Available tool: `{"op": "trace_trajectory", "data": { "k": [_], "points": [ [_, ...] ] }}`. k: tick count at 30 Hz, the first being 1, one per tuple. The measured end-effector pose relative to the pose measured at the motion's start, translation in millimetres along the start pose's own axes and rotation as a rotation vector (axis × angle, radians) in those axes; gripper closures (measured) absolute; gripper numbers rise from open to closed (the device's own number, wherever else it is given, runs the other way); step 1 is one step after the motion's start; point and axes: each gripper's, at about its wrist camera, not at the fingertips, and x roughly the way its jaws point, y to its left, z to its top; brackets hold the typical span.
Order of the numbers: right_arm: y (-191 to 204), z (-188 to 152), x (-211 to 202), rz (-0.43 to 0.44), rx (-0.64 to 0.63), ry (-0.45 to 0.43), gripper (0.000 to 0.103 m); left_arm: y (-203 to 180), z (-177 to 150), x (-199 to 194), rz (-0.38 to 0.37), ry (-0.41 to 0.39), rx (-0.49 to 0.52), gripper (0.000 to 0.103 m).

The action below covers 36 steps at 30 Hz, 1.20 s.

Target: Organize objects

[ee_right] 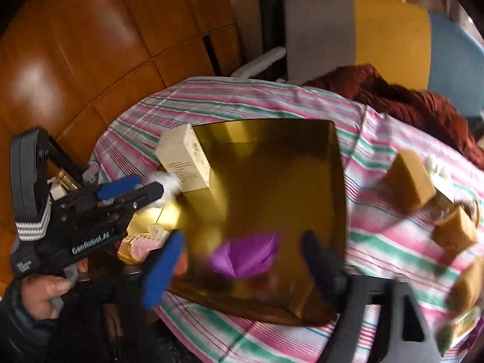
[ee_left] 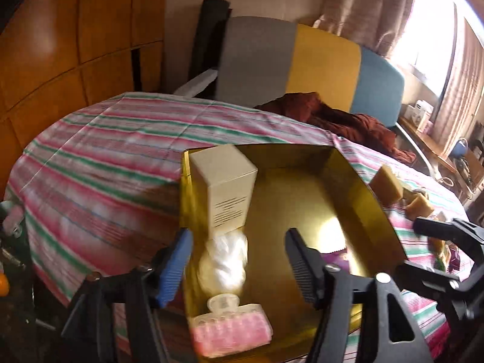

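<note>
Gold box [ee_left: 357,181] sits open on striped pink/green cloth [ee_left: 99,157], holding a cream carton [ee_left: 225,190] upright in its far-left corner, a white plastic-wrapped bundle [ee_left: 225,260] just in front of it, and a pink clip pack [ee_left: 231,332] at the near-left corner. Purple packet [ee_right: 246,257] lies on the box floor, near side, blurred. Left gripper [ee_left: 239,260] hovers over the bundle w/ fingers spread, nothing pinched btwn them; one pad is blue, the other black. Right gripper [ee_right: 242,260] hangs above the purple packet, fingers spread wide and not touching it. Tan soap-like blocks [ee_right: 411,181] lie on the cloth right of the box, apart from it. Hand [ee_right: 45,293] grips the left tool's handle. Reddish fabric [ee_left: 348,115] bunched behind the cloth by a grey/yellow/blue chair back [ee_left: 320,63].
</note>
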Motion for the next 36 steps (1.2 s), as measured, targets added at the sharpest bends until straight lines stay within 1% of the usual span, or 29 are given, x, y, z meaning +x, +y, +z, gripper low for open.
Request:
{"op": "trace_trajectory", "data": {
  "k": [2,5,7,8,9,10,11,12,14,20,22,23,24,26,28,29,30,32,34,36],
  "points": [
    [12,-3,-1,-0.045,-0.043,-0.022,0.004,6,-5,-2,0.006,0.000,-0.012,0.036],
    [24,-11,-10,-0.169,-0.127,-0.093,0.001,5,-10,-11,0.018,-0.022,-0.014,0.036],
    [26,-18,-15,-0.250,-0.128,-0.148,0.000,3,-13,-20,0.032,-0.048,-0.019,0.036],
    [26,-21,-16,-0.283,-0.113,-0.153,0.000,3,-14,-25,0.039,-0.066,-0.024,0.036],
    [23,-22,-13,-0.277,-0.098,-0.133,0.000,1,-15,-30,0.044,-0.081,-0.025,0.036],
    [20,-23,-6,-0.213,-0.078,-0.079,0.000,-1,-15,-36,0.050,-0.096,-0.024,0.036],
    [17,-25,0,-0.163,-0.061,-0.045,0.002,-4,-15,-40,0.059,-0.110,-0.019,0.036],
    [16,-29,4,-0.137,-0.037,-0.021,0.005,-5,-14,-41,0.066,-0.118,-0.014,0.036],
    [16,-33,4,-0.151,-0.021,-0.024,0.005,-8,-13,-48,0.078,-0.142,-0.002,0.036],
    [10,-40,-8,-0.169,0.024,-0.092,0.007,-22,-14,-68,0.096,-0.196,0.047,0.036],
    [8,-43,-12,-0.150,0.044,-0.096,0.020,-27,-15,-73,0.095,-0.204,0.063,0.036],
    [4,-44,-12,-0.146,0.055,-0.092,0.034,-30,-15,-74,0.091,-0.203,0.070,0.036],
    [0,-46,-12,-0.130,0.074,-0.082,0.041,-32,-16,-75,0.090,-0.202,0.074,0.036],
    [-7,-50,-13,-0.103,0.116,-0.078,0.040,-38,-19,-77,0.095,-0.199,0.093,0.036],
    [-15,-55,-16,-0.094,0.158,-0.088,0.029,-43,-21,-76,0.096,-0.186,0.104,0.036],
    [-19,-57,-18,-0.088,0.179,-0.097,0.014,-45,-22,-75,0.095,-0.179,0.109,0.036],
    [-24,-59,-22,-0.079,0.210,-0.117,0.007,-47,-23,-75,0.096,-0.174,0.113,0.036],
    [-29,-61,-28,-0.088,0.232,-0.138,0.007,-53,-25,-76,0.101,-0.167,0.126,0.036],
    [-31,-61,-33,-0.121,0.229,-0.157,0.006,-59,-27,-76,0.096,-0.157,0.140,0.036],
    [-33,-62,-36,-0.136,0.226,-0.169,0.004,-63,-29,-75,0.089,-0.150,0.148,0.036]
  ]
}}
